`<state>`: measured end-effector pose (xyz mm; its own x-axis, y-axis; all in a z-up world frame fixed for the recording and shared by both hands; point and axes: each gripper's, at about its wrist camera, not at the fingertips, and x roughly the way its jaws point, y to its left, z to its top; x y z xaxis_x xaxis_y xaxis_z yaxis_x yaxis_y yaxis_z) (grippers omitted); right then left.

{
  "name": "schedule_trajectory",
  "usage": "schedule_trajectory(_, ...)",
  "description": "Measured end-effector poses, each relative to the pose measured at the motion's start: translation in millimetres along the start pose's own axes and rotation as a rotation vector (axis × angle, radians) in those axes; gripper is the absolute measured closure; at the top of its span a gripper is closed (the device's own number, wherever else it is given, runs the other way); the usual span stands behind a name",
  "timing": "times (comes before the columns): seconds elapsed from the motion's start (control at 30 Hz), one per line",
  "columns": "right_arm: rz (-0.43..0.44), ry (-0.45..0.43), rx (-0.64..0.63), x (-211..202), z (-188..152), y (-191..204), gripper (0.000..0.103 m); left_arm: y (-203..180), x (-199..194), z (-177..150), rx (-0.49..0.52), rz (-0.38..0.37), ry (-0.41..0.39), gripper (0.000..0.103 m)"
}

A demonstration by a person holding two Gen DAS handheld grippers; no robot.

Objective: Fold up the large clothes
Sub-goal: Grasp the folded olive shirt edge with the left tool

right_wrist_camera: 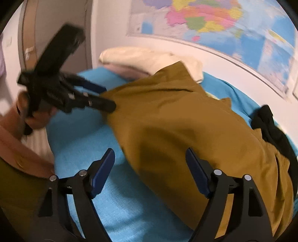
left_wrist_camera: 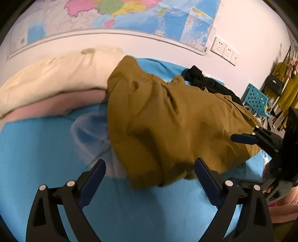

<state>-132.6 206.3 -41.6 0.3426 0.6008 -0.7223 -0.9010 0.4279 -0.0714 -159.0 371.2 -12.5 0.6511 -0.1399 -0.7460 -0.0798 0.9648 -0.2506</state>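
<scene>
Here, the mustard-brown garment (left_wrist_camera: pixel 167 115) lies rumpled across the blue sheet (left_wrist_camera: pixel 37 149); the left gripper (left_wrist_camera: pixel 150 167) and right gripper (right_wrist_camera: pixel 150 158) both gape wide, gripping nothing.

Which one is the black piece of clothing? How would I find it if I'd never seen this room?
Find the bed with the blue sheet under the big wall map. A large mustard-brown garment lies spread across it. The black garment is the small crumpled heap at its far edge, toward the wall sockets: the only dark cloth on the bed.
</scene>
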Motion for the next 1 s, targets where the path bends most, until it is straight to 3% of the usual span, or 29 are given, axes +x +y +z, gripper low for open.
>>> schedule_trajectory(0.1, -0.097, 0.043, -0.089, 17, -5, 11, 0.024, 2, -2, -9, -0.02, -0.014, 0.013, 0.011)
schedule_trajectory(0.27, -0.154, 0.048, -0.069, 27, -10, 6, 0.034, -1, 1, -19, -0.027, -0.031, 0.034, 0.011)
schedule_trajectory(0.67, -0.073, 0.006, 0.056, 17, -3, -15, 0.065, -14, 3, -22, -0.014, -0.064, 0.037, 0.011)
schedule_trajectory(0.9, -0.029, -0.02, 0.131, 13, -1, -23, 0.07, -20, 10, -20, -0.022, -0.113, 0.055, 0.011)
schedule_trajectory(1.0, -0.008, -0.029, 0.163, 13, -2, -27, 0.07, -24, 16, -16, -0.06, -0.197, 0.073, 0.011)
